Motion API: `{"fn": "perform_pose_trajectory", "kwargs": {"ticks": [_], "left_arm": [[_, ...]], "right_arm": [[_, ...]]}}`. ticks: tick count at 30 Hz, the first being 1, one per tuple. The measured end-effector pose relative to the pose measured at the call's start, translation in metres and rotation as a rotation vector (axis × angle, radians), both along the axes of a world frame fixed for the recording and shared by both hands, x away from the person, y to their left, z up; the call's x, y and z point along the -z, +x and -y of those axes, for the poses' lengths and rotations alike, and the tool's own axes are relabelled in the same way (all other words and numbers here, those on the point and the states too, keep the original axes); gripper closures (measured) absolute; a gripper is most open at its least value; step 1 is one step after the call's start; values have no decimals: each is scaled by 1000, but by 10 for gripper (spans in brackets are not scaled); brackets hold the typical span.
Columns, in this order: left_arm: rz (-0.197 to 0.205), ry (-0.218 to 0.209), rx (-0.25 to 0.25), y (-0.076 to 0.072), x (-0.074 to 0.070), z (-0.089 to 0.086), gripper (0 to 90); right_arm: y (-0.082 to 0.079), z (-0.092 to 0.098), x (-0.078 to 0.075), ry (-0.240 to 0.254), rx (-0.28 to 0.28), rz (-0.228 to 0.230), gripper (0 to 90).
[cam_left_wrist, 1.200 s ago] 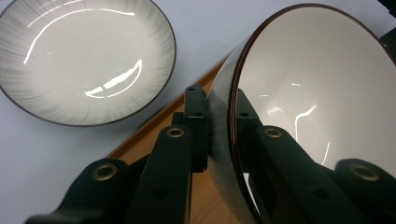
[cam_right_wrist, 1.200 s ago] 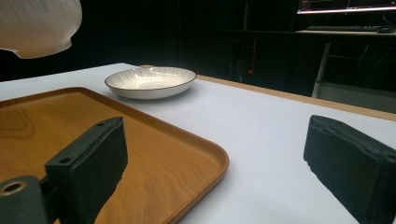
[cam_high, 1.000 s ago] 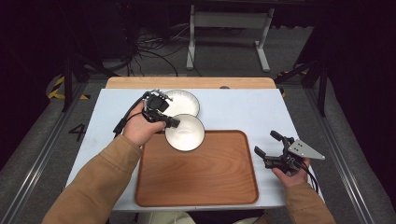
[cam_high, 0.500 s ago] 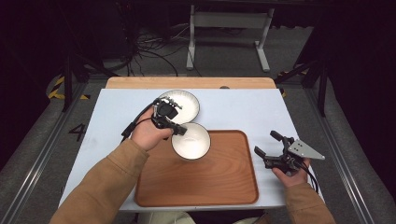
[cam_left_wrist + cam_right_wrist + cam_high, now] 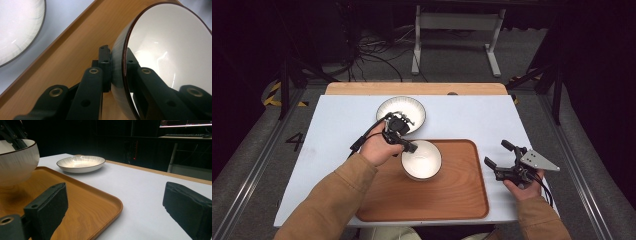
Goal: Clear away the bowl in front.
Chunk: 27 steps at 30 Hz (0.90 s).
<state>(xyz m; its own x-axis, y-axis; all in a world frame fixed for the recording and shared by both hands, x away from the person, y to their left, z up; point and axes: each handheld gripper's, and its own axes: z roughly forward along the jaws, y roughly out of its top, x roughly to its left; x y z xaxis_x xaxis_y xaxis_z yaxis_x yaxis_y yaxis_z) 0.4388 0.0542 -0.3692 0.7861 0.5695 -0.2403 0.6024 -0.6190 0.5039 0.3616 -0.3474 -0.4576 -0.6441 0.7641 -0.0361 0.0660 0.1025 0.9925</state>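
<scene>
1. The table (image 5: 337, 130) has a pale top with a wooden strip along its far edge; everything else rests on it.
2. The tray (image 5: 452, 195) is wooden, with rounded corners, and lies at the near middle of the table. In the right gripper view its raised rim (image 5: 110, 205) runs across the foreground.
3. The plate (image 5: 412, 107) is white and shallow with a dark rim. It sits on the bare tabletop just beyond the tray's far left corner, apart from the tray.
4. The bowl (image 5: 422, 161) is white inside, ribbed outside, with a dark rim. It is over the tray's far left part; the right gripper view shows it (image 5: 15, 165) low on the tray, and whether it touches the wood cannot be told.
5. The left gripper (image 5: 404, 145) pinches the bowl's rim (image 5: 122, 70), one jaw on the outer wall and one inside.
6. The right gripper (image 5: 502, 157) rests at the table's right edge, just beside the tray, its jaws spread wide with nothing between them.
</scene>
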Motion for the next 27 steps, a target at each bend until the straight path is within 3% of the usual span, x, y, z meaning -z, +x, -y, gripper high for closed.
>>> {"fn": "perform_pose_trajectory", "kwargs": {"ticks": [27], "left_arm": [[-48,51,48,1,25,16,820]], "right_arm": [[0,0,0,5,1,-2,69]]}}
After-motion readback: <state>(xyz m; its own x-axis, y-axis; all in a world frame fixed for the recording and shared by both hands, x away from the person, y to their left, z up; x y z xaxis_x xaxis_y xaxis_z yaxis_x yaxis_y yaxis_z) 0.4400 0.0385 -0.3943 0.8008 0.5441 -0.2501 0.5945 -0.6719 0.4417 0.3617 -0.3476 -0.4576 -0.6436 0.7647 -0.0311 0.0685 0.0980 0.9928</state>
